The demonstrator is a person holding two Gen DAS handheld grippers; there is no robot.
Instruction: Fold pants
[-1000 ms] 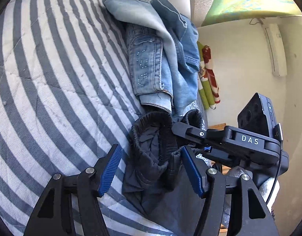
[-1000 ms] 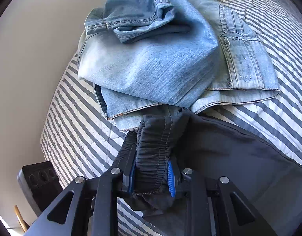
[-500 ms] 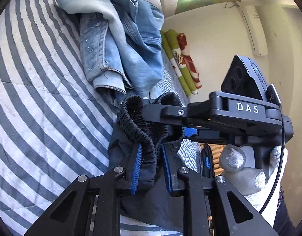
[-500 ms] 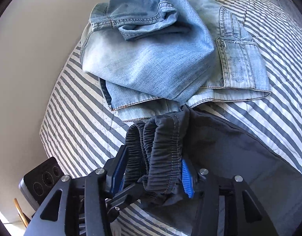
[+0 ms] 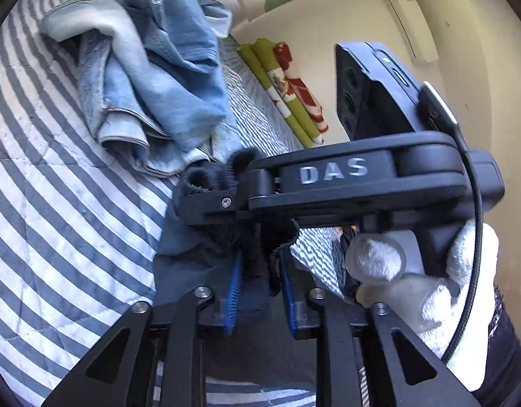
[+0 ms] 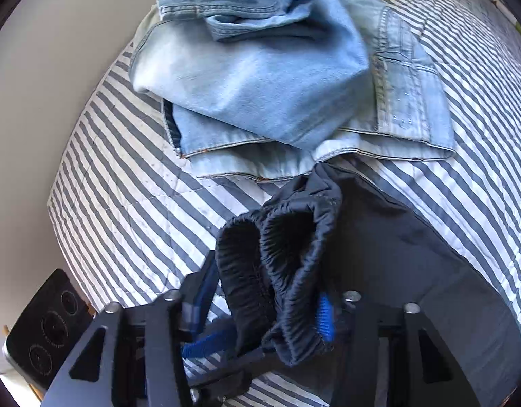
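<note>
Dark pants point(image 6: 413, 271) lie on a striped bed, their bunched elastic waistband point(image 6: 280, 254) raised off the quilt. My left gripper point(image 5: 258, 291) is shut on a fold of the dark pants point(image 5: 192, 271) just below the waistband. My right gripper point(image 6: 265, 300) stands open, its blue pads wide apart with the waistband resting loosely between them. In the left wrist view the right gripper point(image 5: 209, 200) crosses just above the left one, held by a gloved hand point(image 5: 464, 288). One left gripper pad point(image 6: 199, 349) shows under the waistband.
A heap of light blue jeans point(image 5: 151, 84) point(image 6: 260, 84) lies just beyond the waistband. The grey-and-white striped quilt point(image 5: 56, 203) point(image 6: 124, 203) spreads left. Rolled green and red fabric point(image 5: 291, 95) lies by the wall. The bed edge and a bare wall point(image 6: 56, 68) are at the left.
My left gripper moved in and shut on the dark pants beside the right one. The right gripper's fingers spread from tight on the waistband to wide apart. The waistband rose.
</note>
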